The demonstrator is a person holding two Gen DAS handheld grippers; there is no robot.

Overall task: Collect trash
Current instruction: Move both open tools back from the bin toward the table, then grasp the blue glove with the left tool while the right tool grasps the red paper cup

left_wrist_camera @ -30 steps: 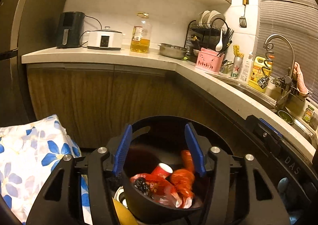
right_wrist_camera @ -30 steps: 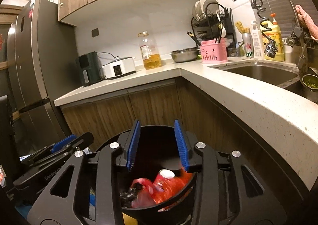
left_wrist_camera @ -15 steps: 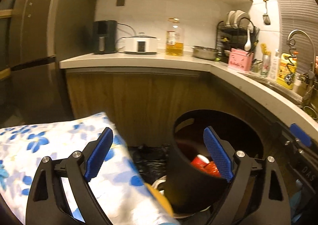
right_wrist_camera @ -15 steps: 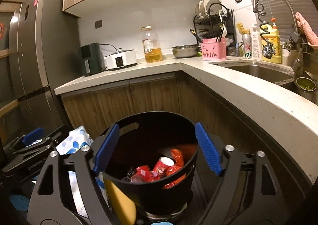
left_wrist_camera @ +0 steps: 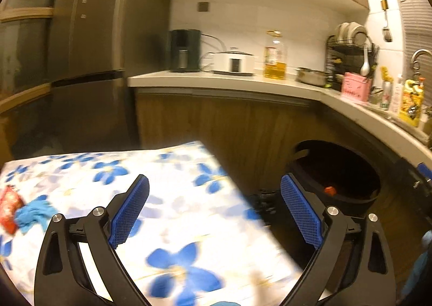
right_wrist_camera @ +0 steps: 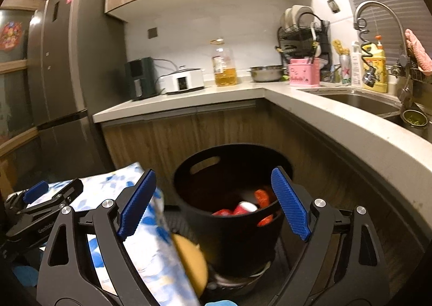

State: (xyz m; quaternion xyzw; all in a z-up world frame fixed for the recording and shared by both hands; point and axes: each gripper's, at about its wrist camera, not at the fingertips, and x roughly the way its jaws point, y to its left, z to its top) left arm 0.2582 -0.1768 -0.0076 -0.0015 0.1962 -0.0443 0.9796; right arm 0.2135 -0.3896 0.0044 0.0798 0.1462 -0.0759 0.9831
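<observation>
Both jaws were opening, wide apart, nothing btwn pads. Left hand-held gripper (left_wrist_camera: 214, 208) hung over the floral cloth (left_wrist_camera: 172, 214); right hand-held gripper (right_wrist_camera: 213, 203) faced the black bin (right_wrist_camera: 229, 225) w/ red trash (right_wrist_camera: 244, 208) inside. Only left view showed a red wrapper (left_wrist_camera: 8, 210) on the cloth.

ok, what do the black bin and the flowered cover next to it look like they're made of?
Bin: probably moulded plastic, matte black; the handle slot cut through its wall suggests it. Flowered cover: seems a soft printed cloth, white with blue flowers; its edge drapes and folds in the right wrist view.
</observation>
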